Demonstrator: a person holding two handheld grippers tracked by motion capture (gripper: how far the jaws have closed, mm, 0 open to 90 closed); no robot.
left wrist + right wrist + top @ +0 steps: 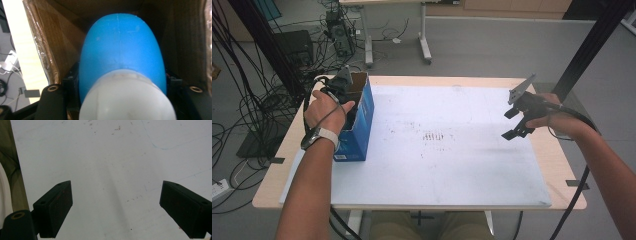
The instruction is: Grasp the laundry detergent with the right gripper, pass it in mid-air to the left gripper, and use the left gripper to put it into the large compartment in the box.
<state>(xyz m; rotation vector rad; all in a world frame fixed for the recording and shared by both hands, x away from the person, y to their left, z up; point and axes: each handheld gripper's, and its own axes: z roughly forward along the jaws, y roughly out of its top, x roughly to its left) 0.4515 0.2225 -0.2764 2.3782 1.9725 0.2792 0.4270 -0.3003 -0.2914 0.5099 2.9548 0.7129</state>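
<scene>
The blue and white object [122, 62] sits between the jaws of the left gripper [122, 82], its rounded blue end pointing away from the camera into the brown interior of the cardboard box [42, 50]; its pale white end lies nearest the lens. The jaws stand tight against both flanks of the object, so the left gripper is judged clenched on it. Whether the object rests on the box floor or hangs above it cannot be told. In the high view the left hand [324, 112] and left gripper [343, 82] are at the open top of the blue-sided box [362, 127], which stands at roughly nine o'clock on the white mat [437, 140], near the table's left edge. The object itself is hidden there by the hand and box walls. The right gripper [516, 122] is held at about three o'clock, well apart from the box, above the mat's right margin. Its own view shows both black jaws spread wide with nothing but bare, lightly marked mat [112, 170] between them: it is released and idle. The mat carries no other loose item. Assessment: the work in hand appears to be the transfer of this object at the box, and it is at the box stage, with the object inside the walls and gripped. Outstanding, as judged: either release and withdrawal or the lift clear, which of the two the pictures cannot settle. The wooden table [557, 160] and the cabled floor [257, 105] beyond show nothing bearing on the work.
</scene>
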